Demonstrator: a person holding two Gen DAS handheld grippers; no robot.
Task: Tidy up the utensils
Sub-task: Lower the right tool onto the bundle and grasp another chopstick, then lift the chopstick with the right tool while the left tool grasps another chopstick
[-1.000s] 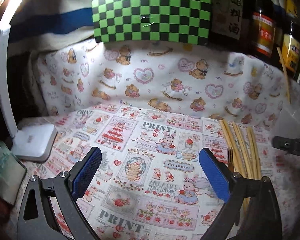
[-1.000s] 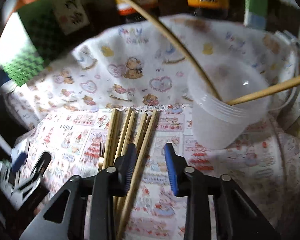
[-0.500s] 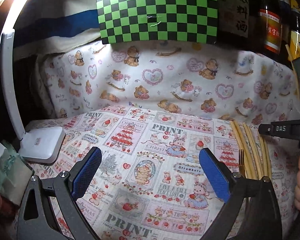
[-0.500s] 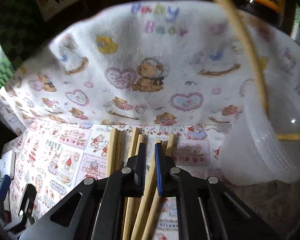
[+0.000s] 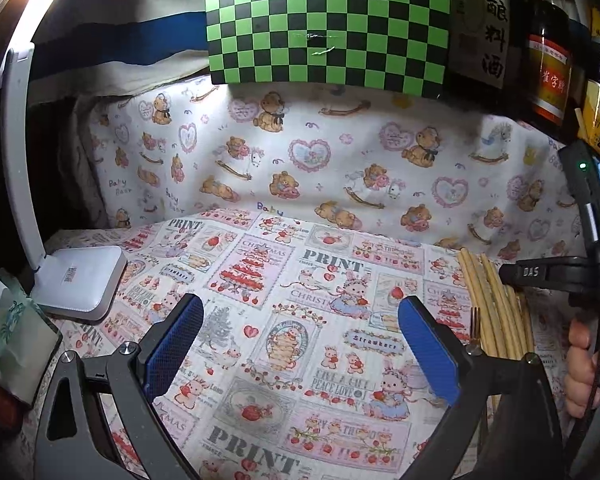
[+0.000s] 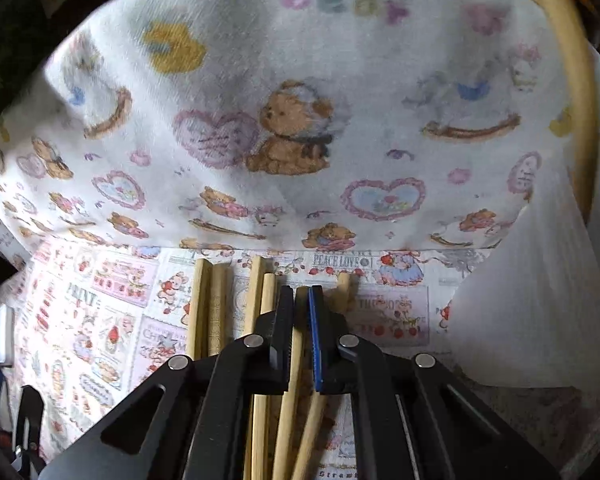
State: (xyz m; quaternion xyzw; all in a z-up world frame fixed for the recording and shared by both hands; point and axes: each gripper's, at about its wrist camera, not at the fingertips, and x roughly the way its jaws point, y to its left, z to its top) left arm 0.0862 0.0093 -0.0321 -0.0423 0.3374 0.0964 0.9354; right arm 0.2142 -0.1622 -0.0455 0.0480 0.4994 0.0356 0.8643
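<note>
Right gripper [image 6: 301, 312] has dropped in and clamped one chopstick [image 6: 296, 344] near its end; light, stiff, slippery. Left gripper [image 5: 300, 344] gapes empty.

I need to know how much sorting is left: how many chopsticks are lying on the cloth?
6 on the cloth: five loose chopsticks lie side by side, one chopstick is pinched in the right gripper. Others may be hidden underneath.

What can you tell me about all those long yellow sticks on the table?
The chopsticks look like pale bamboo, thin with squared ends. About six lie flat, side by side, on the printed tablecloth, ends toward the teddy-bear cloth. The right tongs are shut on one of them. A small fork lies beside the bundle.
</note>
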